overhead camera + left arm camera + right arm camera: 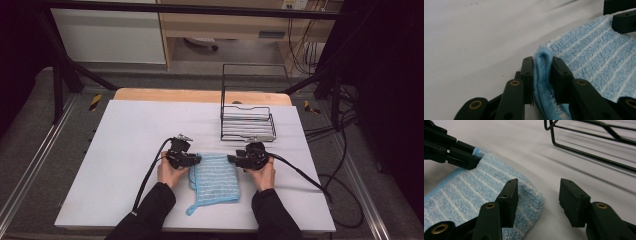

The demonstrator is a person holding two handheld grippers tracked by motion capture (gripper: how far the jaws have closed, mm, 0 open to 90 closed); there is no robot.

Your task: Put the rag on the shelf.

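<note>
- Pinching a raised fold of the blue cloth (596, 57), our left gripper (543, 72) has its two flat black jaws pressed against either side of the soft terry edge, which bulges up between them in a rounded hump.
- We see the cloth lying flat on the white table (130, 150), near its front middle, between our two hands; it is a roughly square, looped-pile towel with thin pale stripes and a smooth bound hem.
- At its near left corner a narrow hanging loop (192, 209) trails toward the table's front edge.
- Our right gripper (539, 195) stands at the cloth's far right corner with its jaws spread: one blocky, ridged jaw rests over the fuzzy rounded corner, the other over bare table beside it, and neither pad presses the fabric.
- In the high view the left gripper (192, 160) sits at the cloth's far left corner and the right gripper (234, 160) at the far right one, both pointing inward along the far edge.
- We hold both tools with hands in dark sleeves, and glossy black cables curve away from each.
- Behind the right gripper stands a black wire basket (248, 127), made of thin straight rods with a tall open frame at its back, well apart from the cloth.
- The tabletop is matte and smooth, with a strip of pale wood (200, 95) along its far edge.
</note>
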